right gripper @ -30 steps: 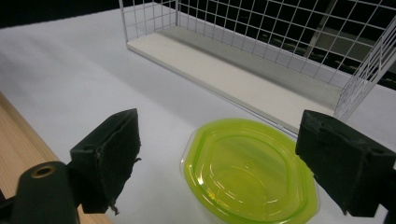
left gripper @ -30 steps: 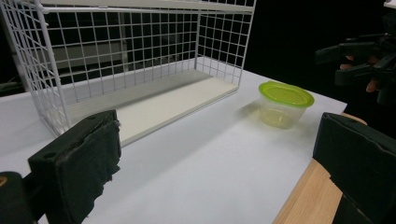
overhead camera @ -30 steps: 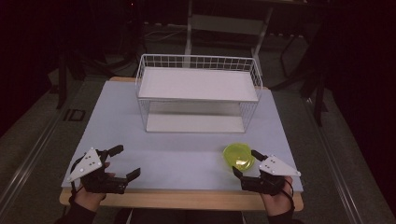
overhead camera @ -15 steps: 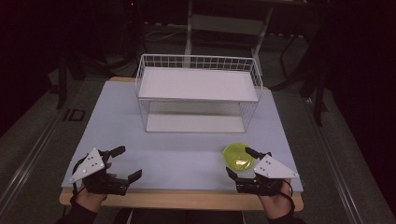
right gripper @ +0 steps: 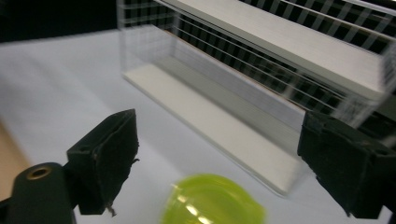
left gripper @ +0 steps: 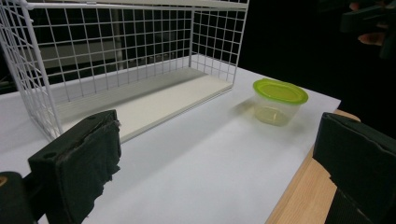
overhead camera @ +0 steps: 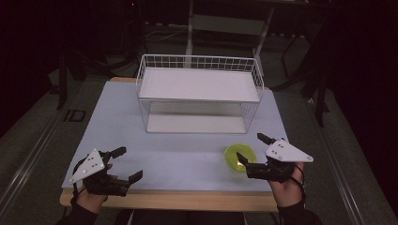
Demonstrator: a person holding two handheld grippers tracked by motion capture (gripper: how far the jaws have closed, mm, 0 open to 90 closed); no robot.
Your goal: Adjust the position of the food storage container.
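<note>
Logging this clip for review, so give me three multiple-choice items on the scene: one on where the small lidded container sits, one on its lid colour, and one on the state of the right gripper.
1. Where does the container sit?
A. on the upper shelf of the wire rack
B. on the table in front of the wire rack, near the right gripper
C. beside the left gripper

2. What colour is its lid?
A. yellow-green
B. red
C. white

3. How does the right gripper stand?
A. shut on the container
B. shut on nothing
C. open, holding nothing

Answers: 1 B, since the high view shows it on the white table ahead of the wire rack, close to the right gripper and far from the left gripper. 2 A, as the left gripper view shows a yellow-green lid on a clear tub. 3 C, as the right gripper view shows its jaws wide apart with the container below and between them, untouched.
</note>
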